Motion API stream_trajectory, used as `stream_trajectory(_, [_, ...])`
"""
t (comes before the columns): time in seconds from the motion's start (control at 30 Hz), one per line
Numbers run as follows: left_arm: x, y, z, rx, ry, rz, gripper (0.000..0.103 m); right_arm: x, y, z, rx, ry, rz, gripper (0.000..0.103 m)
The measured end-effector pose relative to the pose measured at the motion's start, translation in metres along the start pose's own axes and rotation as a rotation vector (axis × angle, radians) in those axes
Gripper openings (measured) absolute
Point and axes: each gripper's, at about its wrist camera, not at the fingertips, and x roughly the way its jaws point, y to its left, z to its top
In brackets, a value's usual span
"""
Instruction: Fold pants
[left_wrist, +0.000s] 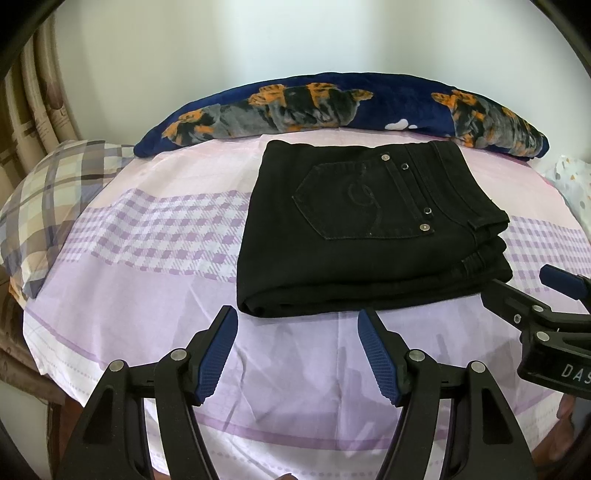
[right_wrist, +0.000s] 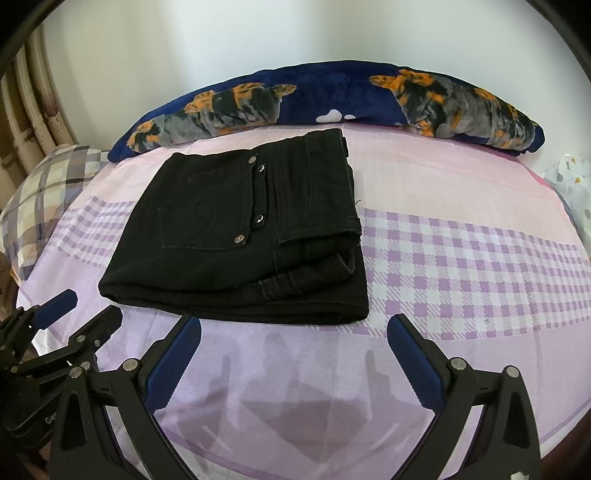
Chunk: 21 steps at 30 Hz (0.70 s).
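Note:
Black pants (left_wrist: 373, 232) lie folded into a compact stack on the bed, back pocket and metal rivets facing up. They also show in the right wrist view (right_wrist: 240, 240). My left gripper (left_wrist: 297, 325) is open and empty, just in front of the stack's near edge. My right gripper (right_wrist: 293, 328) is open and empty, also just in front of the near edge. The right gripper's fingers (left_wrist: 517, 299) show at the right of the left wrist view, beside the stack. The left gripper's fingers (right_wrist: 99, 325) show at the lower left of the right wrist view.
The bed has a pink and purple checked sheet (left_wrist: 155, 229). A rolled navy blanket with orange and grey print (left_wrist: 332, 107) lies along the wall behind the pants. A plaid pillow (left_wrist: 48, 206) sits at the left. Curtains (left_wrist: 33, 96) hang at far left.

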Motion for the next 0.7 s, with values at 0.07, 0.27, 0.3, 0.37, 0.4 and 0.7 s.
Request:
stream_trajectory(0.07, [0.0003,-0.0008,-0.0004,0.002,0.001,0.001,0.068,0.0005,-0.0006,-0.0004,0.002,0.001,0.000,0.100])
stream_trajectory(0.27, [0.0007,-0.0012,-0.0008,0.003,0.001,0.000,0.068,0.0016,-0.0012,-0.0002,-0.003,0.003,0.002,0.100])
stream_trajectory(0.3, [0.0008,-0.0014,-0.0006,0.003,0.001,0.001,0.068,0.0011,-0.0011,-0.0001,-0.001,0.002,0.001,0.100])
stream_trajectory(0.37, [0.0007,-0.0014,-0.0008,0.002,0.003,0.002,0.068,0.0011,-0.0012,-0.0003,0.000,0.002,0.002,0.100])
stream_trajectory(0.4, [0.0007,-0.0017,-0.0002,0.001,0.001,0.000,0.068,0.0011,-0.0010,0.0000,-0.001,0.001,0.001,0.100])
stream_trajectory(0.7, [0.0009,-0.0022,-0.0002,0.002,0.003,0.000,0.068,0.0015,-0.0019,0.0006,-0.003,0.002,0.004,0.100])
